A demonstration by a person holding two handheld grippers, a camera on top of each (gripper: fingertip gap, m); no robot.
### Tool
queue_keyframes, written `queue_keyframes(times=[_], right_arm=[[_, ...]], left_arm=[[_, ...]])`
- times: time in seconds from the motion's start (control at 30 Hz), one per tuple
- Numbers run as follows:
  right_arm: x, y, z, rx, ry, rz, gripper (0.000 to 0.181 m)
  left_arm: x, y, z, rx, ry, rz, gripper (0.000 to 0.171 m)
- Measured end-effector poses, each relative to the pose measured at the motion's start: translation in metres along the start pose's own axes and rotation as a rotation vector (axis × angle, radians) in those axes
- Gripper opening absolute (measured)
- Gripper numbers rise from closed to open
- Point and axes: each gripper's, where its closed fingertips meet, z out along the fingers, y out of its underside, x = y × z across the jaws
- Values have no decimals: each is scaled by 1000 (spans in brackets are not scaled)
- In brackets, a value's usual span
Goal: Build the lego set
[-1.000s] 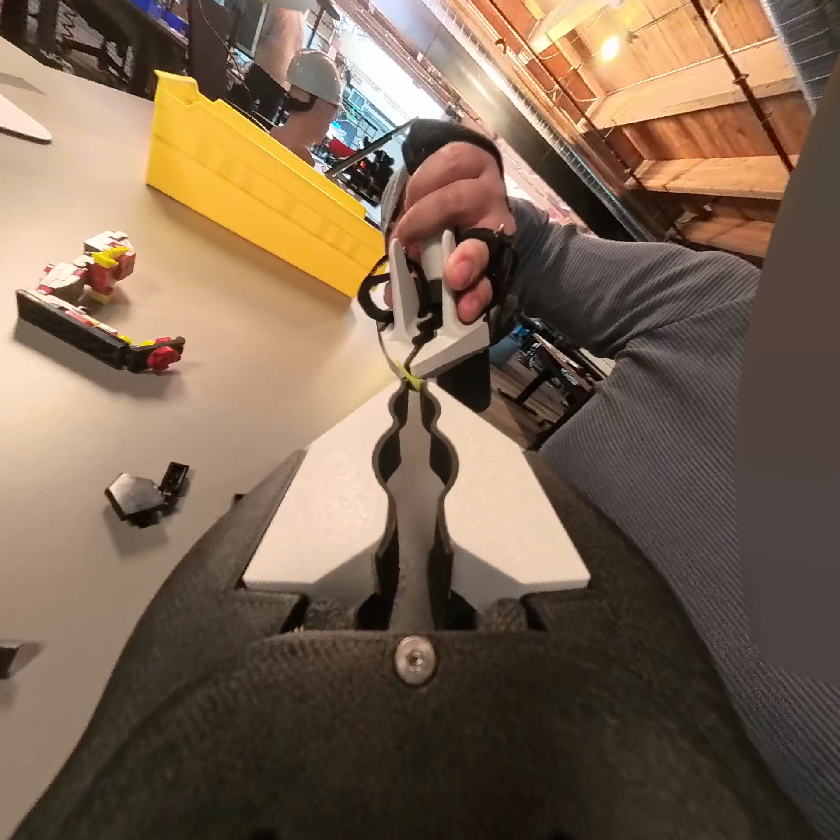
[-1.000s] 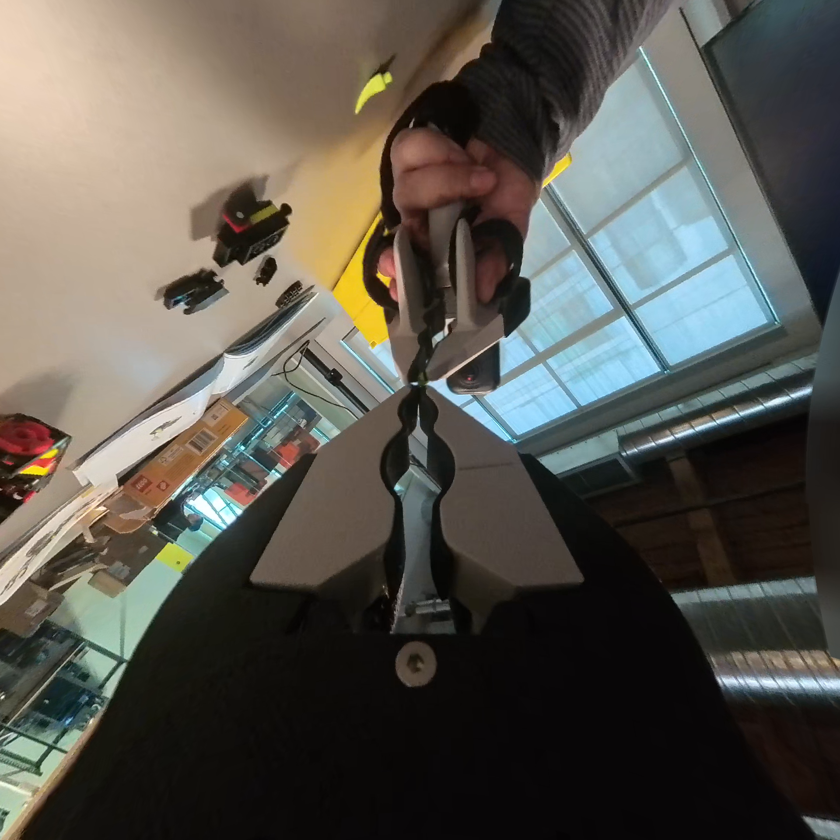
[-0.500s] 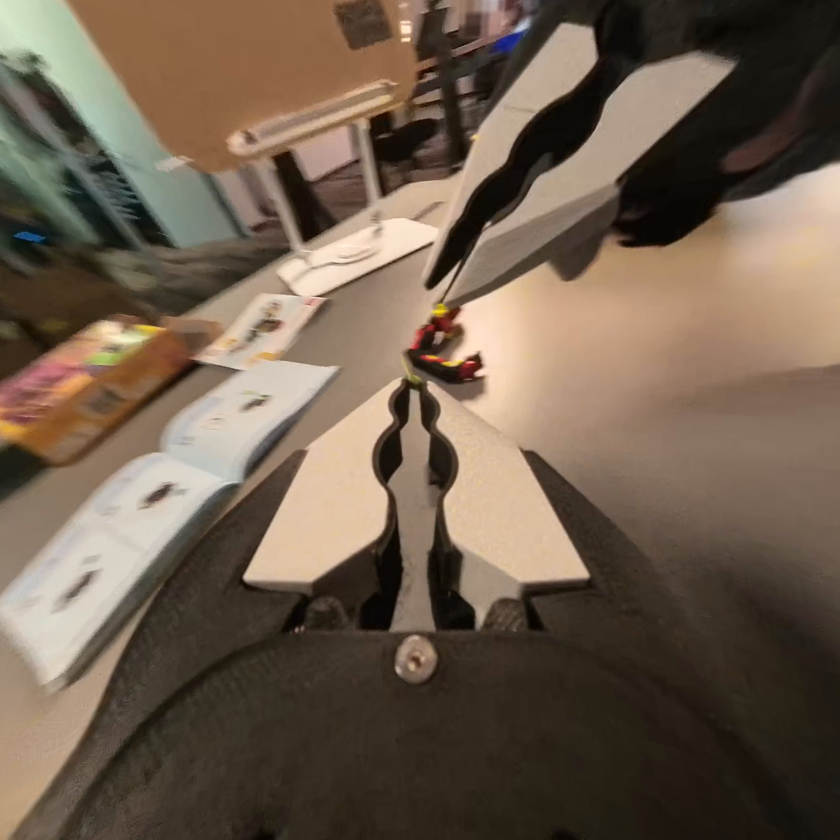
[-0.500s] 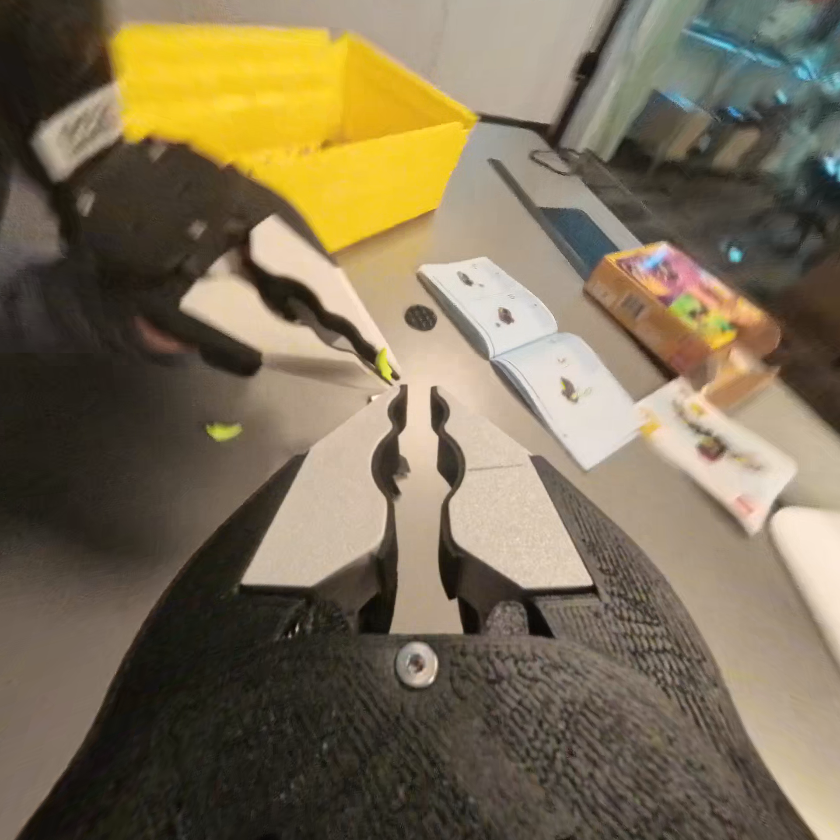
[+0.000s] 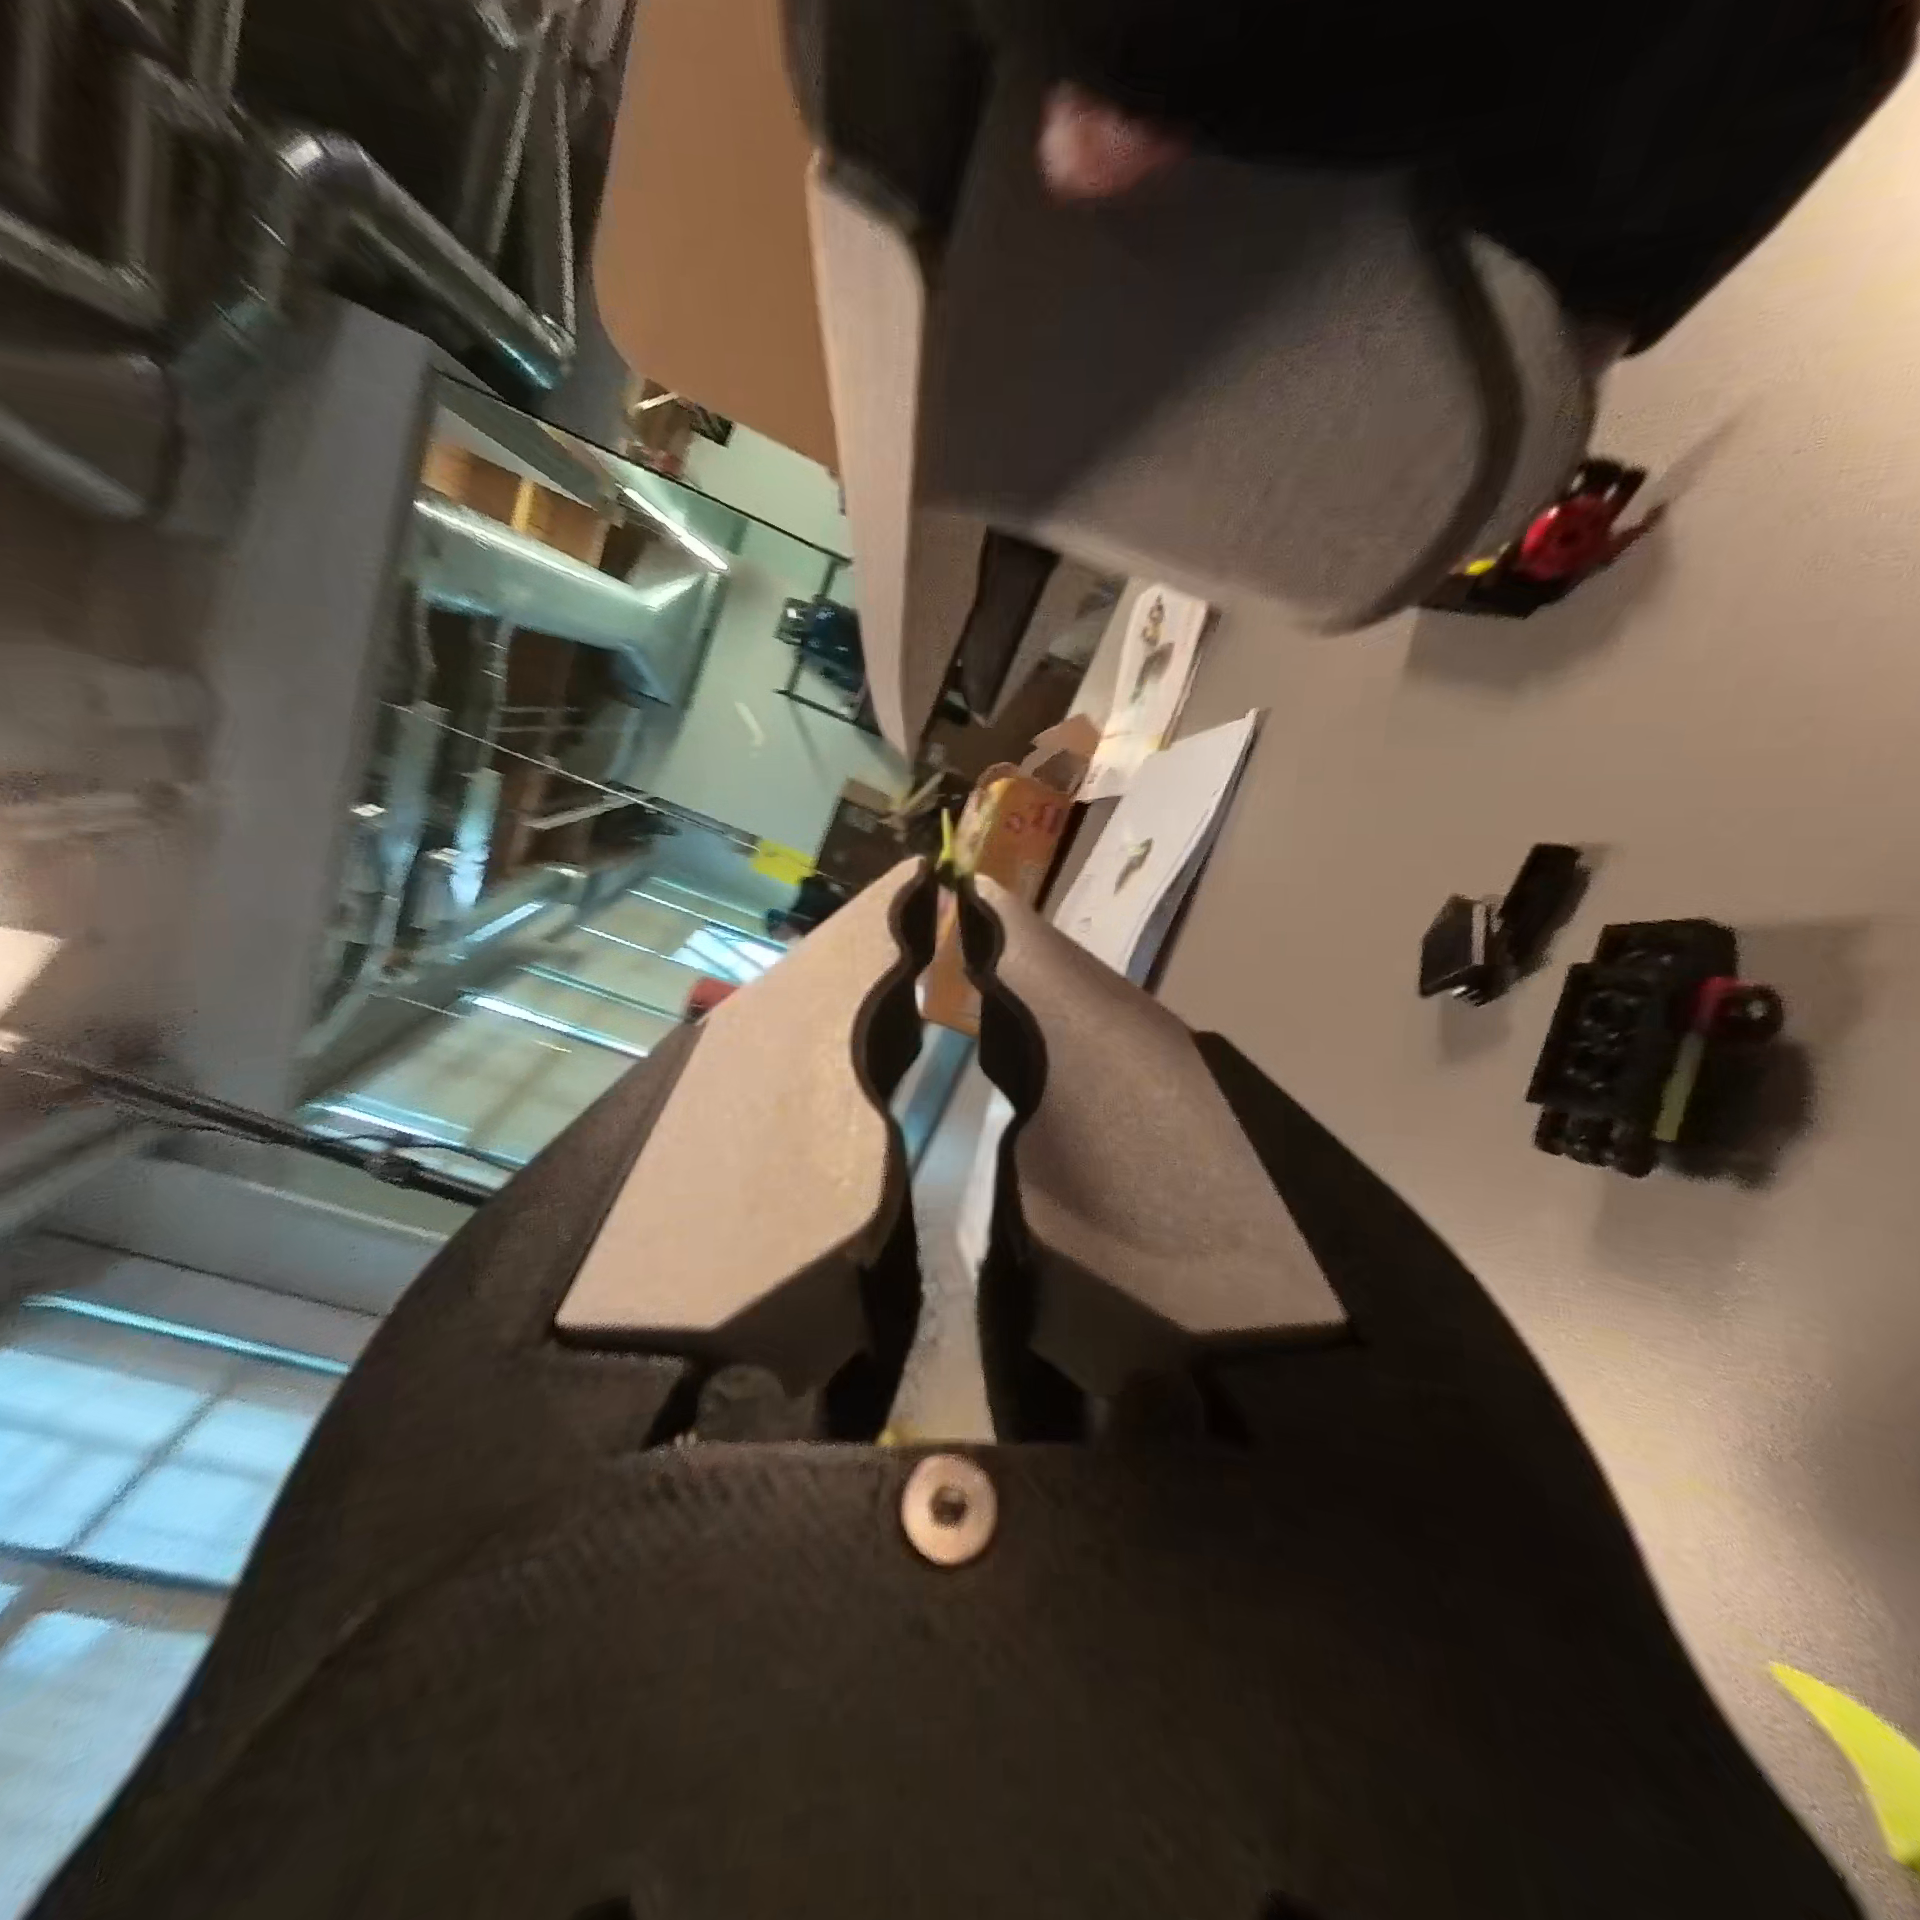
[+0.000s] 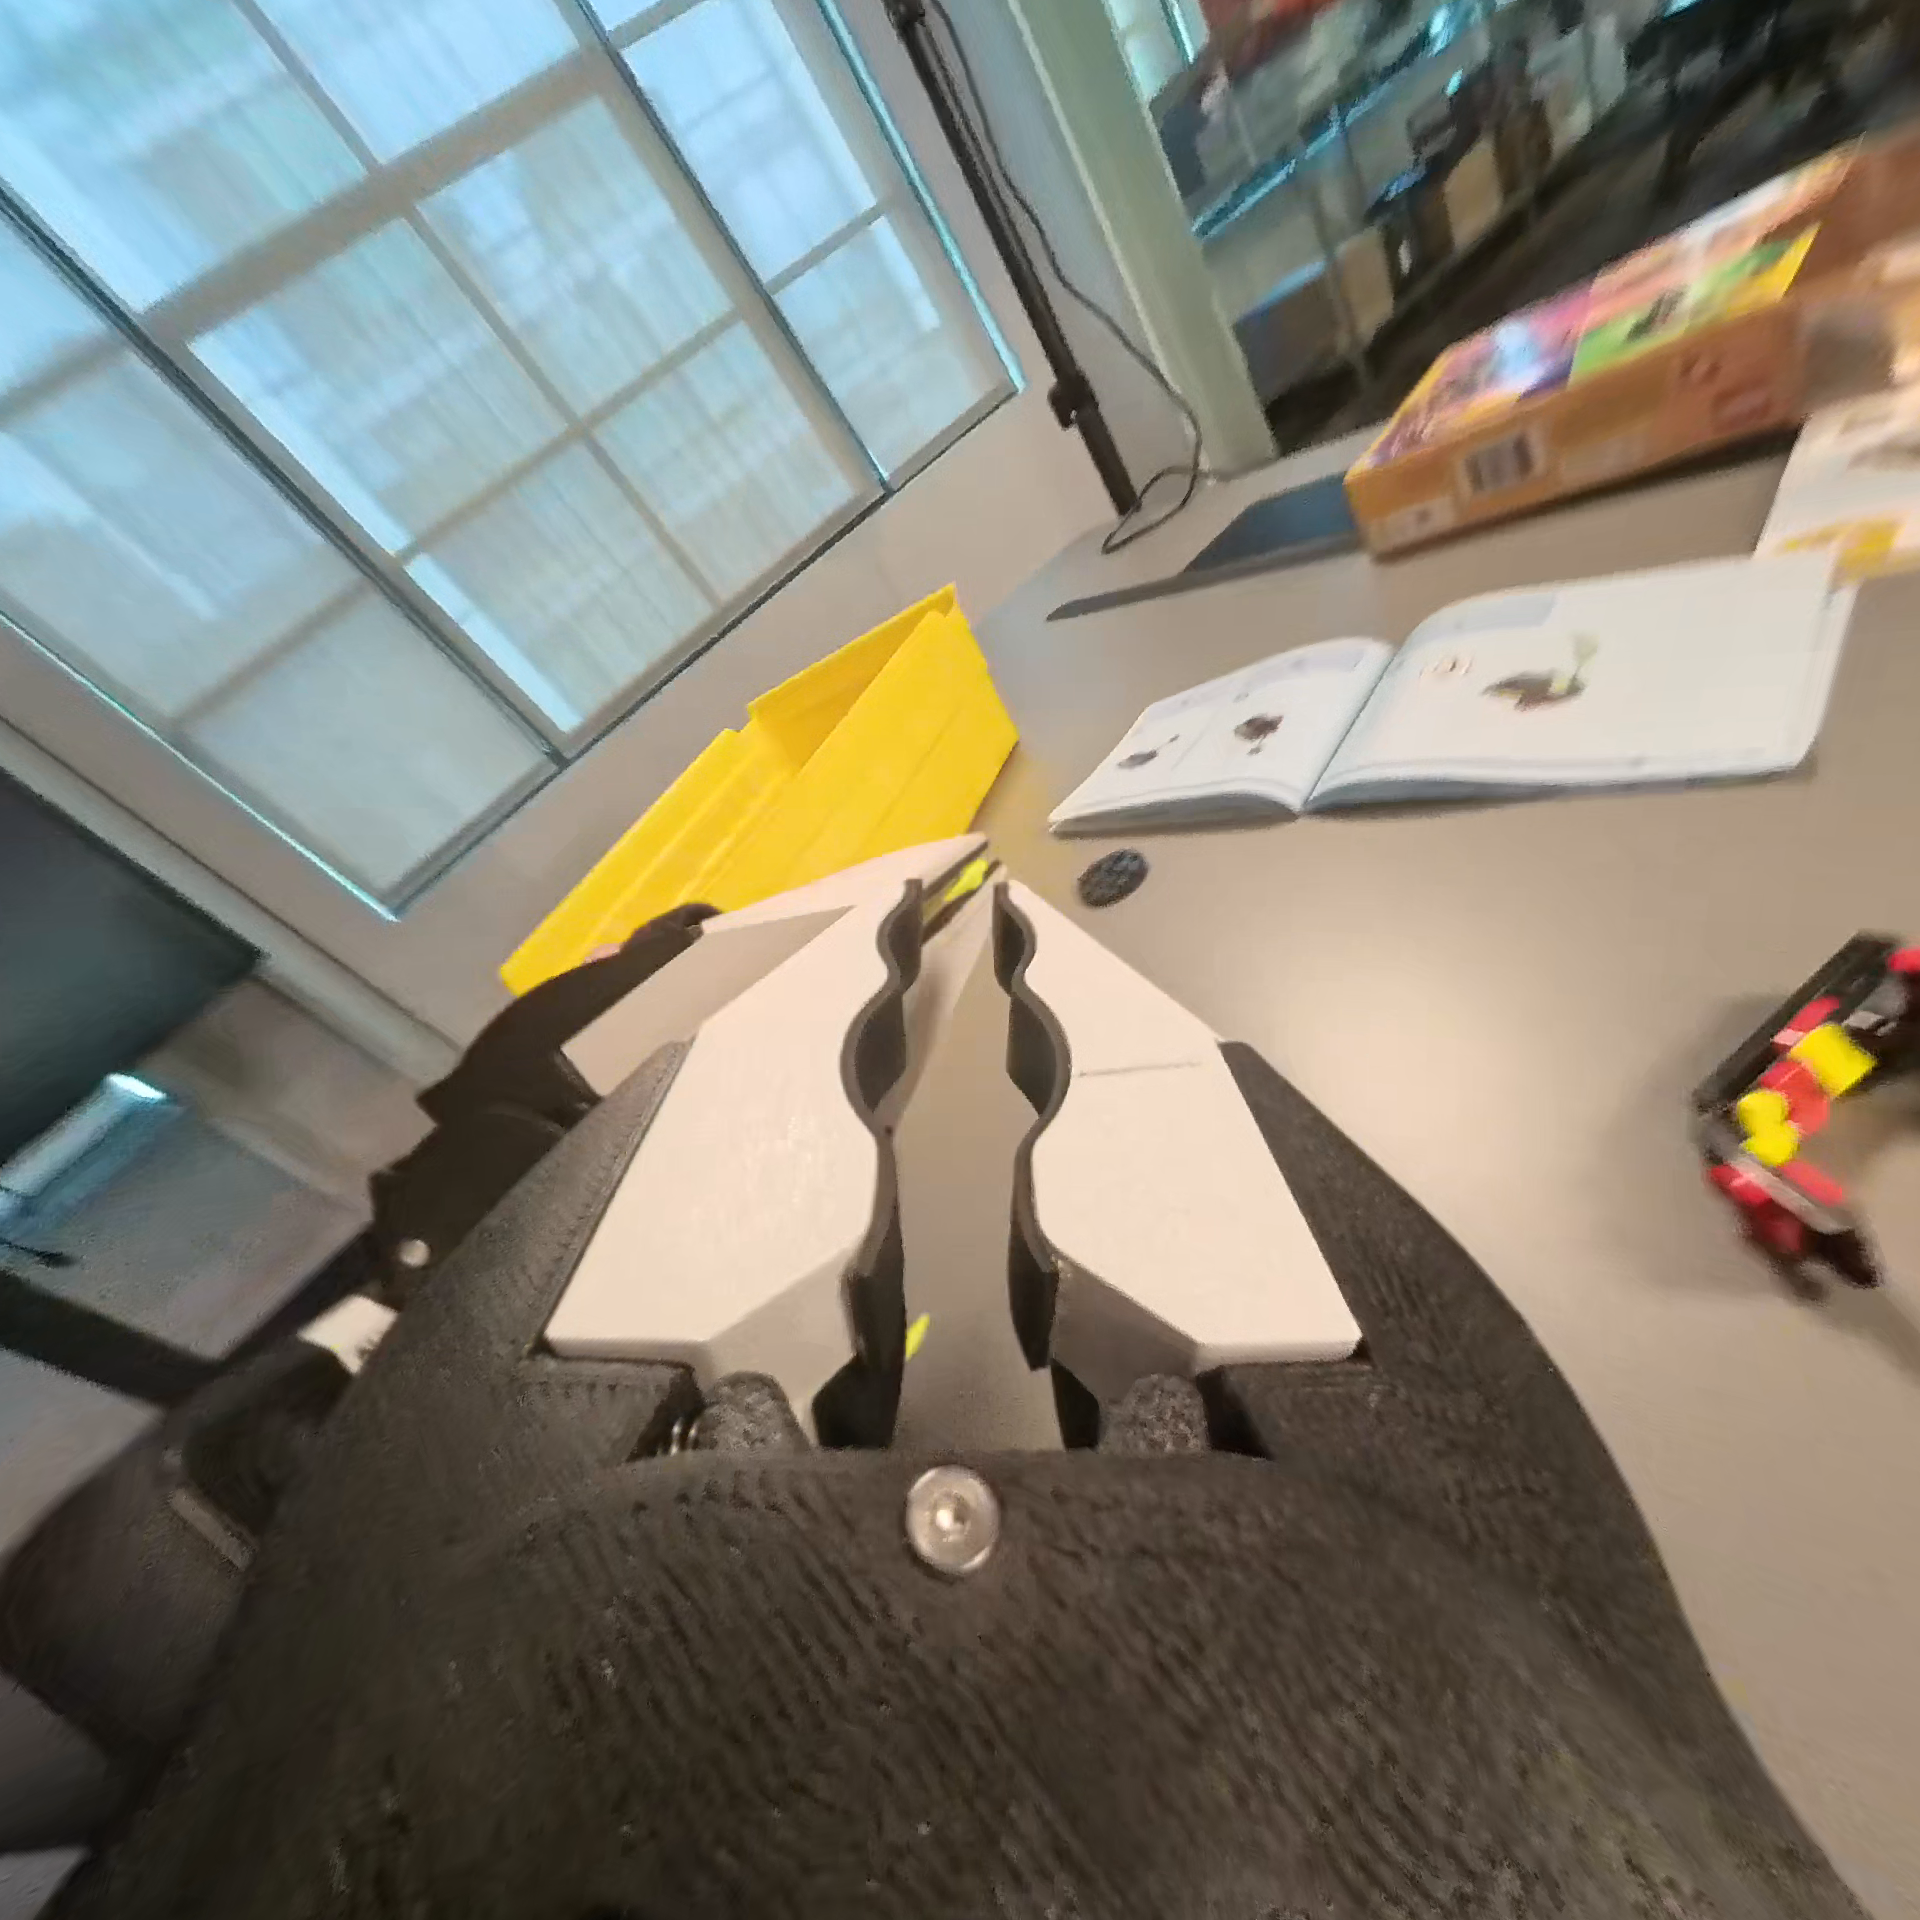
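Observation:
My left gripper [image 5: 940, 883] is shut on a small lime-green Lego piece [image 5: 948, 850] that sticks out of its tips, held in the air beside the table. My right gripper [image 6: 951, 899] is open and empty. It lies alongside the left gripper, whose tips and lime piece [image 6: 968, 876] show just past my right fingertips. In the left wrist view the right gripper [image 5: 914, 743] hangs close above my left tips. A black block with a red pin and lime stripe [image 5: 1652, 1049], a small black part [image 5: 1496, 925] and a red, yellow and black assembly [image 6: 1808, 1101] lie on the table.
A yellow bin [image 6: 810, 769] stands at the table's window edge. An open instruction booklet [image 6: 1455, 707] and an orange Lego box [image 6: 1590, 405] lie farther back. A loose lime horn piece [image 5: 1860, 1766] and a red-wheel part [image 5: 1548, 540] are on the grey table [image 5: 1558, 1351]. Both grippers' tips are close together, under 4 cm apart.
A second ago both grippers pinched the lime piece tip to tip. The right gripper has opened and let go; the left keeps the piece. Both grippers have swung round sharply.

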Motion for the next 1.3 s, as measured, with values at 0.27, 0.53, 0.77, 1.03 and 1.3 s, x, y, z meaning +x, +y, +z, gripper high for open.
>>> queue_keyframes(times=[0.27, 0.53, 0.77, 1.03, 1.3], right_arm=[[1, 19, 4, -72, -99, 317, 4], [3, 17, 4, -53, -119, 380, 5], [6, 18, 4, -48, -117, 394, 0], [10, 23, 2, -103, -134, 296, 0], [8, 23, -19, -337, -230, -472, 0]], left_arm=[[5, -8, -2, 10, -44, 162, 2], [8, -7, -2, 9, -21, 158, 2], [10, -7, -2, 13, -23, 182, 2], [19, -7, -2, 43, 33, 175, 3], [53, -24, -19, 212, 538, -362, 42]])
